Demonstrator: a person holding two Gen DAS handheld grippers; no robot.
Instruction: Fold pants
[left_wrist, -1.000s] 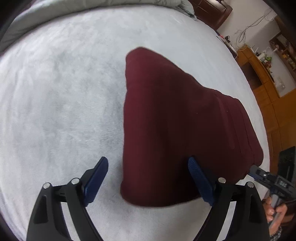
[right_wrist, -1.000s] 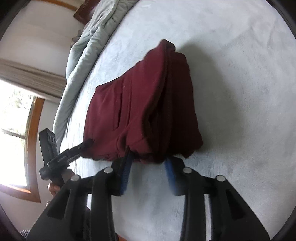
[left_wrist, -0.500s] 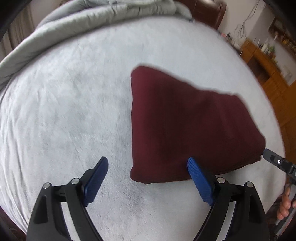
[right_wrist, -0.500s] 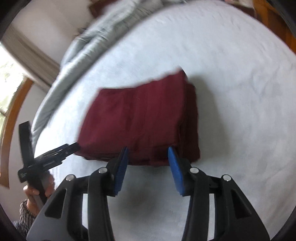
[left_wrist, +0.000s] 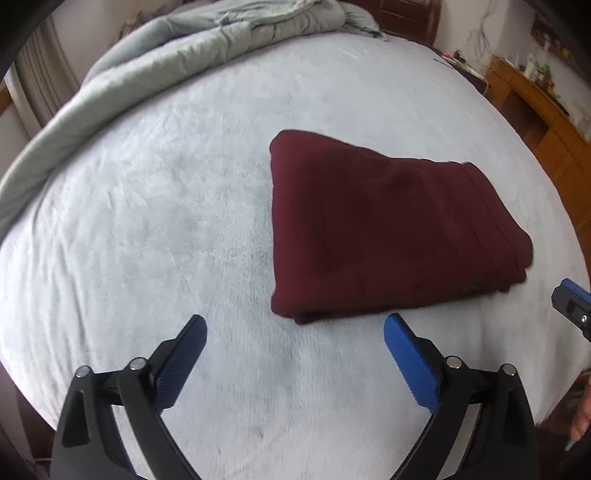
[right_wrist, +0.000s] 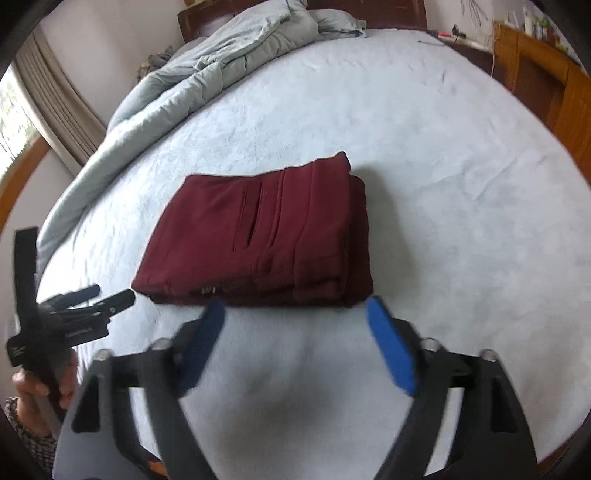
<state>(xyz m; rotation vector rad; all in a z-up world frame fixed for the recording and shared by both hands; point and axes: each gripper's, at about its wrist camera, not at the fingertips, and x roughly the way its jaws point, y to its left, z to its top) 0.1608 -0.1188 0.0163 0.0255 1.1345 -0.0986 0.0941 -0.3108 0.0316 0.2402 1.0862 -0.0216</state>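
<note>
The dark red pants (left_wrist: 388, 236) lie folded into a flat, thick rectangle on the pale bed cover (left_wrist: 147, 229). In the right wrist view the pants (right_wrist: 266, 236) show a pocket slit on top. My left gripper (left_wrist: 294, 321) hovers above the cover just short of the pants' near edge; its jaws are opening wide with nothing between them. My right gripper (right_wrist: 295, 304) hangs just off the same near edge, jaws opening, also with nothing between them. Each gripper shows at the edge of the other's view: left gripper (right_wrist: 110, 299), right gripper (left_wrist: 570, 302).
A bunched grey duvet (right_wrist: 229, 62) lies along the bed's far left side below a dark headboard (right_wrist: 192, 22). Wooden furniture (left_wrist: 546, 122) with small items stands at the right. A curtain and window (right_wrist: 55, 99) are at the left. A hand (right_wrist: 33, 387) holds the left gripper.
Both grippers have drawn back and up from the pants. The right gripper let go of the pants' edge and spread wide. The pants have settled flat on the bed.
</note>
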